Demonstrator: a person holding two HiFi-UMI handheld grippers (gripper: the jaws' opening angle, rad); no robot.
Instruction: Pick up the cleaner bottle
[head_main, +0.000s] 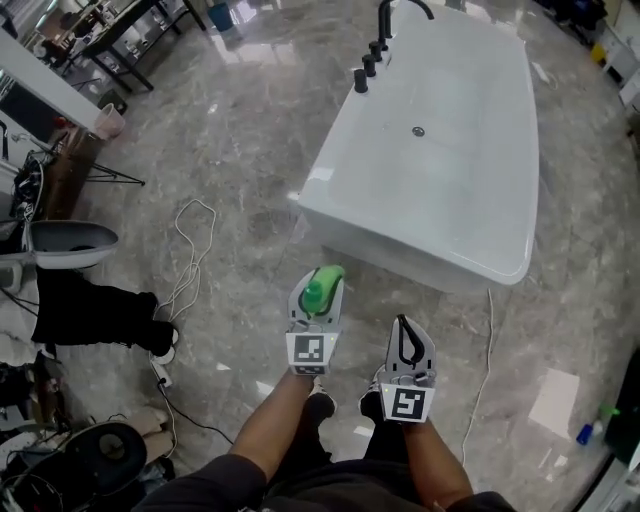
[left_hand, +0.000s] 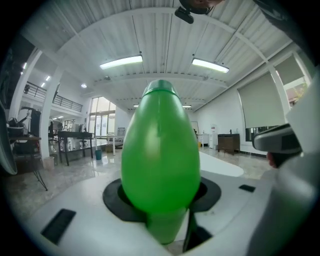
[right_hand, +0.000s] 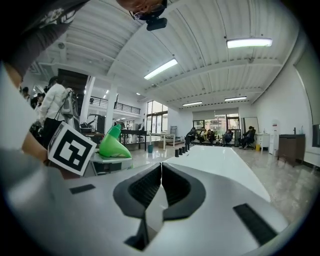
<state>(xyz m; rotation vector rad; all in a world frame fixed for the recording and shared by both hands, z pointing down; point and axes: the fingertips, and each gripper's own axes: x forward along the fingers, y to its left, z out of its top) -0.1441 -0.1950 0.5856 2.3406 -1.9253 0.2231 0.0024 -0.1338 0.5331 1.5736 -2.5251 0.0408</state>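
Note:
A green cleaner bottle (head_main: 322, 290) is gripped in my left gripper (head_main: 316, 303), held up in the air in front of the person. In the left gripper view the cleaner bottle (left_hand: 160, 150) fills the middle, its neck pinched between the dark pads, cap end pointing away. My right gripper (head_main: 408, 348) is beside it on the right, shut with nothing between its pads (right_hand: 161, 187). From the right gripper view the cleaner bottle (right_hand: 114, 144) and the left gripper's marker cube (right_hand: 73, 149) show at the left.
A white bathtub (head_main: 440, 150) with black taps (head_main: 372, 55) stands ahead on the marble floor. A white cable (head_main: 190, 255) trails at the left, another by the tub's right. Desks (head_main: 120, 30) and equipment crowd the left side. A small bottle (head_main: 592, 428) stands at the far right.

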